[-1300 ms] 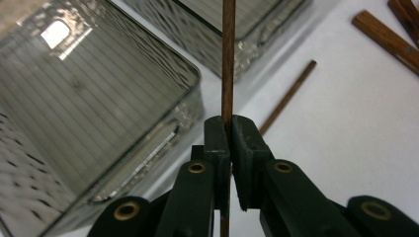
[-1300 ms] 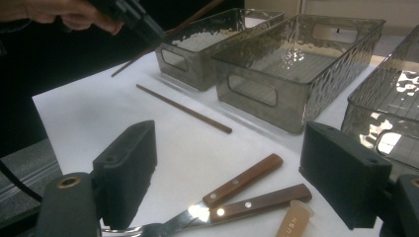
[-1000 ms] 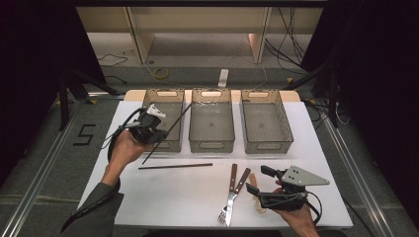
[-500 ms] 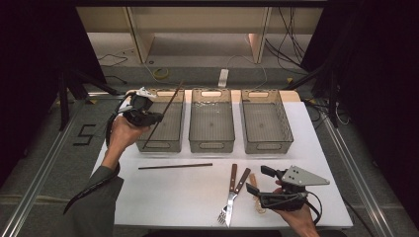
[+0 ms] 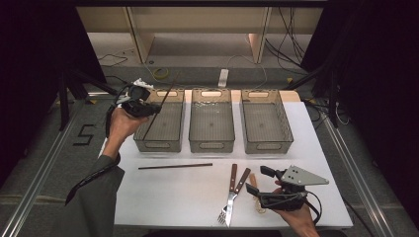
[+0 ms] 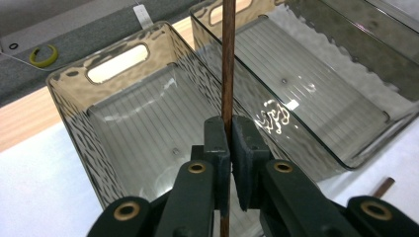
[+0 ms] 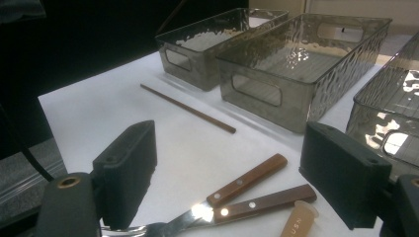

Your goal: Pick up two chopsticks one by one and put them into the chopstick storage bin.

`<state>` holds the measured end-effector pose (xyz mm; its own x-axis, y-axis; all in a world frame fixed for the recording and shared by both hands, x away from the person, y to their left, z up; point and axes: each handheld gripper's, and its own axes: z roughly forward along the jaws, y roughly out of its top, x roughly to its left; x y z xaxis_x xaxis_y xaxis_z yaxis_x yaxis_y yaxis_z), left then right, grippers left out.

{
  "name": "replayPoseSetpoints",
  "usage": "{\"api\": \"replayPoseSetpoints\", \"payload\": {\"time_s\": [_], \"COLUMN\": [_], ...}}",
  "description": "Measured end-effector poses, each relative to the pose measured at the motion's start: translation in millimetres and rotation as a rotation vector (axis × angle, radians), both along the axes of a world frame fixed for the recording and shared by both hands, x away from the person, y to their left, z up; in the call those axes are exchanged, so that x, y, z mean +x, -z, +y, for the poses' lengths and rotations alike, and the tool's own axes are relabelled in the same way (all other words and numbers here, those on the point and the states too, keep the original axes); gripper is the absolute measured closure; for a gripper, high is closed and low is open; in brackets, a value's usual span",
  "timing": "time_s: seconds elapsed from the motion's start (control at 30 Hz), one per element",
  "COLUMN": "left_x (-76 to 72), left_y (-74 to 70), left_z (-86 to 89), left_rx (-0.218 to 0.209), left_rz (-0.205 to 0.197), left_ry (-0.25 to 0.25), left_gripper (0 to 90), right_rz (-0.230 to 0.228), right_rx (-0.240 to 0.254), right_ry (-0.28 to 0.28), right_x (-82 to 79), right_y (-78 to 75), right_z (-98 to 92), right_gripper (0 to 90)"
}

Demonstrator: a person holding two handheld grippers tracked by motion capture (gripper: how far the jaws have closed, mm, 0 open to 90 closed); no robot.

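Left tongs (image 6: pixel 228 136) are clamping a thin brown stick (image 6: pixel 228 59); right tongs (image 7: pixel 232 173) are gaping apart.
The stick is hanging over a ribbed, clear plastic bin (image 6: pixel 148 118).

Setting reads as a lab or recording bench, not a home. A white table (image 5: pixel 197 192) stands on a grey floor between metal rails (image 5: pixel 34 182), with black curtains (image 5: pixel 29 59) on both sides, loose cables (image 5: pixel 291 44) running behind, and a "5" mark (image 5: pixel 84 134) on the floor. Three identical clear bins (image 5: pixel 211 126) are lined up in a row, with bare pale shelving (image 5: pixel 197 29) beyond.
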<state>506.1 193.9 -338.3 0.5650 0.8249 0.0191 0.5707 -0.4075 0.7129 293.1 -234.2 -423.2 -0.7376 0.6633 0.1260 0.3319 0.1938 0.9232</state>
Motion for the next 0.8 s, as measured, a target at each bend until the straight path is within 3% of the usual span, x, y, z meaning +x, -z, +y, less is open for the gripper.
{"api": "replayPoseSetpoints", "payload": {"time_s": [0.07, 0.2, 0.37, 0.8], "left_x": [1.4, 6.0, 15.4, 23.1], "left_y": [-1.6, -3.1, 2.5, 15.1], "left_z": [-0.9, 1.4, 7.4, 1.7], "left_rx": [0.019, 0.014, 0.003, -0.002], "left_rz": [-0.009, -0.01, -0.007, -0.024], "left_ry": [-0.003, -0.011, -0.039, -0.071], "left_gripper": [85.3, 85.3, 85.3, 85.2], "right_rz": [0.001, 0.002, 0.004, 0.007], "right_rx": [0.0, 0.002, 0.002, 0.002], "right_ry": [0.002, 0.002, -0.003, -0.01], "right_x": [0.0, 0.2, 0.1, -0.2], "right_y": [0.1, 0.0, 0.2, 0.8], "right_z": [0.2, -0.4, 0.4, 1.4], "right_gripper": [22.6, 22.6, 22.6, 22.6]}}
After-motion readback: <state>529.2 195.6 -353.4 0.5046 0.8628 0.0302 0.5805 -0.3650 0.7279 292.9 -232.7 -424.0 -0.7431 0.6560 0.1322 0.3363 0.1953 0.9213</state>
